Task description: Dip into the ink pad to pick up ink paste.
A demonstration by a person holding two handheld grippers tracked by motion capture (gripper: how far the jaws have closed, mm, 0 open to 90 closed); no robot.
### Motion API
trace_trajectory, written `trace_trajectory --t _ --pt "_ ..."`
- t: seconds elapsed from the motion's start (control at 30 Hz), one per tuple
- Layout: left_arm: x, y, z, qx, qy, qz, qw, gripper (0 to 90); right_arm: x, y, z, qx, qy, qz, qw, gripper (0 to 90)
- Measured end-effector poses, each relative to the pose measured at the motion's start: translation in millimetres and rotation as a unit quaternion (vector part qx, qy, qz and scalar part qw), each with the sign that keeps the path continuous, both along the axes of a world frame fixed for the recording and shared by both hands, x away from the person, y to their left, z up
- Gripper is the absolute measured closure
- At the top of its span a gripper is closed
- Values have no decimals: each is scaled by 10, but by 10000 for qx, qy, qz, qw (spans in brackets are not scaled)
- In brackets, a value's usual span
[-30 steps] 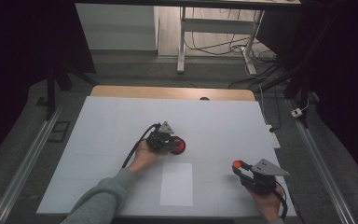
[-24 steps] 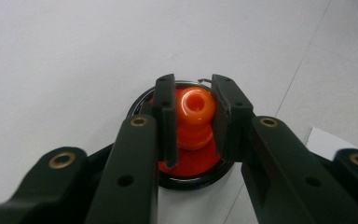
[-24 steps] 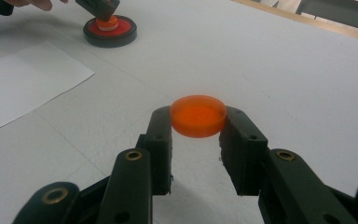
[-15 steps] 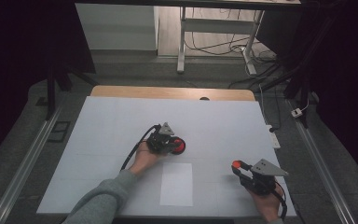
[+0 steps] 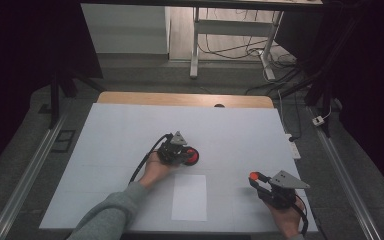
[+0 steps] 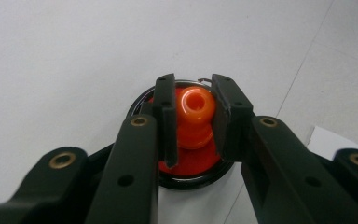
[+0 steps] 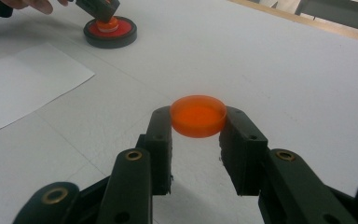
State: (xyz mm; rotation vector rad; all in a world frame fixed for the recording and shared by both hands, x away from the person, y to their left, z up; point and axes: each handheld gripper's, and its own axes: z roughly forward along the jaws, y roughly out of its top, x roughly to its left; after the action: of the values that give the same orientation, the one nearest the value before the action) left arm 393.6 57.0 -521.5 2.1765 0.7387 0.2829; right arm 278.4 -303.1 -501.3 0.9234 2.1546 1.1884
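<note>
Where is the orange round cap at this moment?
The orange cap is clamped between the jaws of the right gripper, near the table's right front in the high view, right of the white paper sheet and away from the red ink pad.

1. I am working in what is looking like a lab or test room, at a table [image 5: 130, 125] covered by a plain white board.
2. Metal rails [image 5: 25, 170] are running along the grey floor on both sides of me.
3. Loose cables [image 5: 230, 47] are lying under a metal desk frame [image 5: 196, 45] ahead, and a power strip [image 5: 292, 146] is sitting by the table's edge.
4. The surroundings are staying dark.
</note>
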Motion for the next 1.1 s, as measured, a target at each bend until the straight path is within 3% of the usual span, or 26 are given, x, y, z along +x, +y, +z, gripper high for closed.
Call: trace_trajectory --t 0.57,0.63,0.77,0.87,1.1 --pt "6 6 2 -33 -14 -8 10000 725 9 9 -11 -15 5 13 10000 640" --pt "17 25 13 -125 52 12 9999 723 11 4 -11 -6 13 8 10000 640" --pt "-13 98 141 -482 -231 62 9986 723 13 -6 -11 -8 11 4 10000 640" --pt "-46 145 248 -662 -331 44 9972 723 12 -11 -9 -12 6 -2 10000 640" --pt "-93 184 356 -832 -366 -13 9959 723 7 -1 -1 -18 -4 15 10000 640"
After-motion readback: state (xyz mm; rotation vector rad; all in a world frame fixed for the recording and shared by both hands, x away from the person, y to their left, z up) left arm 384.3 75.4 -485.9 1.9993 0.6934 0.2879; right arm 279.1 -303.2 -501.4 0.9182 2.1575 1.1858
